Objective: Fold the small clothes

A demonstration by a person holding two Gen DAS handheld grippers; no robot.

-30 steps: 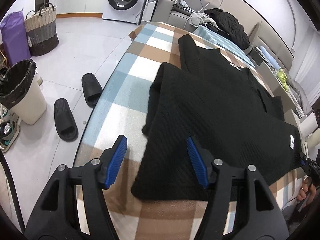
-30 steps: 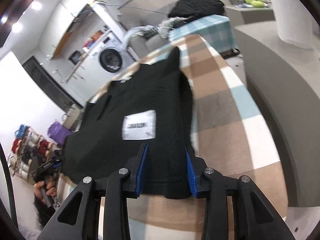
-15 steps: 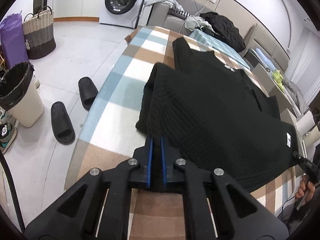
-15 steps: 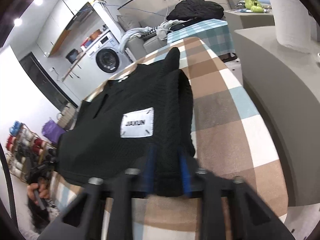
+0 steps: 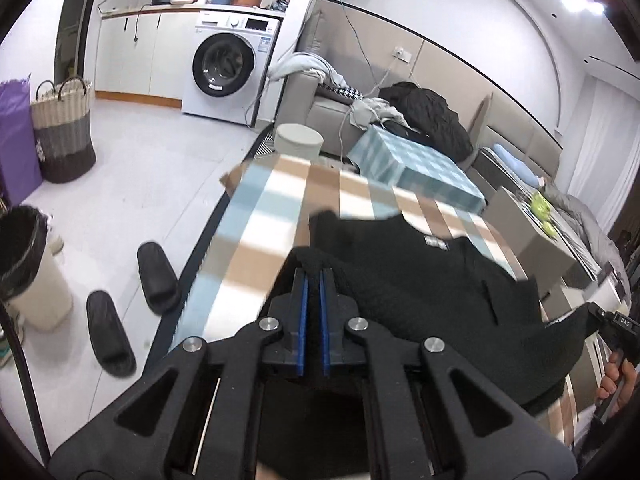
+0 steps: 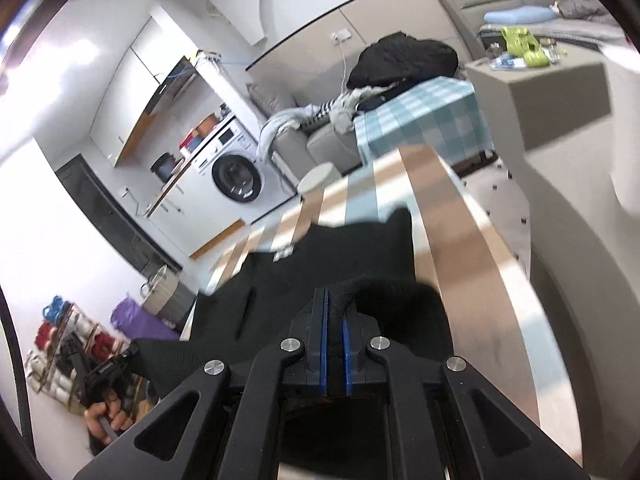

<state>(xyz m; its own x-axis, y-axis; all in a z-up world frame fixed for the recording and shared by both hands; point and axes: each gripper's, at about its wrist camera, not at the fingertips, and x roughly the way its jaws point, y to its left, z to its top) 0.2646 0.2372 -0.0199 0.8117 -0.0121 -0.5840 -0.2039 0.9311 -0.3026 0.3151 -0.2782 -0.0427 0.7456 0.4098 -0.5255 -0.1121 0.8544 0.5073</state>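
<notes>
A black knit sweater (image 5: 420, 280) lies on the checked tablecloth (image 5: 272, 216), its near hem lifted off the table. My left gripper (image 5: 313, 280) is shut on the sweater's near left corner. My right gripper (image 6: 335, 308) is shut on the near right corner of the sweater (image 6: 360, 256). The hem hangs stretched between the two grippers. The right gripper also shows at the right edge of the left wrist view (image 5: 612, 320), and the left gripper at the lower left of the right wrist view (image 6: 116, 364). The sweater's collar label (image 5: 435, 241) lies toward the far end.
The checked table (image 6: 460, 248) runs forward from me. On the floor at left are two black slippers (image 5: 132, 300), a white bin (image 5: 28, 276) and a woven basket (image 5: 64, 132). A washing machine (image 5: 228, 68), a sofa with clothes (image 5: 404, 116) and a second checked table (image 5: 416, 172) stand behind.
Both grippers closed on the sweater's near corners, then lifted the hem up off the table and carried it toward the far end. The white label side is now turned under.
</notes>
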